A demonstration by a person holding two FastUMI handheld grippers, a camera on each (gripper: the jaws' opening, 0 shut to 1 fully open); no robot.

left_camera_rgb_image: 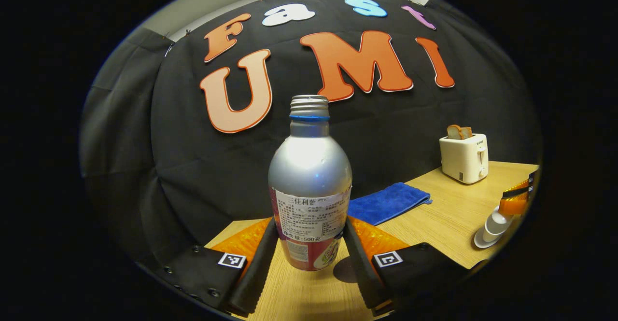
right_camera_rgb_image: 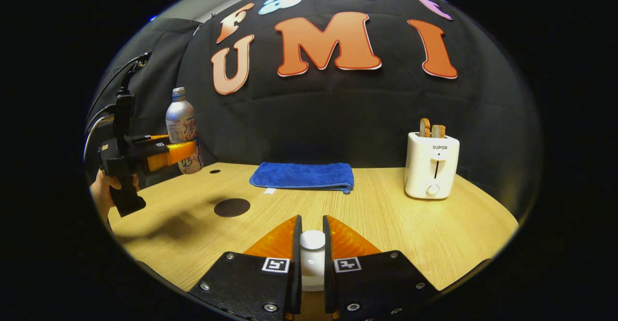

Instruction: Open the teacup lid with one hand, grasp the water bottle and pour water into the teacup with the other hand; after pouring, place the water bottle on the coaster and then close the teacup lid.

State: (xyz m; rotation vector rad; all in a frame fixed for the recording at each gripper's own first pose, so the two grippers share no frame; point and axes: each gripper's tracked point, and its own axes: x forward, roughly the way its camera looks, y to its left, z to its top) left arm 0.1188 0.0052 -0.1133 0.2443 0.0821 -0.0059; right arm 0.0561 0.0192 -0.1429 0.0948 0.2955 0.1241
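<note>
The right gripper (right_camera_rgb_image: 312, 258) pinches the knob of the teacup lid (right_camera_rgb_image: 312, 240) low over the pale wooden bench (right_camera_rgb_image: 386, 215). The left gripper (left_camera_rgb_image: 309, 258) clamps the silver water bottle (left_camera_rgb_image: 309, 186), upright and lifted clear of the bench. A dark round coaster (right_camera_rgb_image: 231, 207) lies near it. Farther back sit a folded blue cloth (right_camera_rgb_image: 301, 176) and a white toaster (right_camera_rgb_image: 431, 165), against the black wall.
</note>
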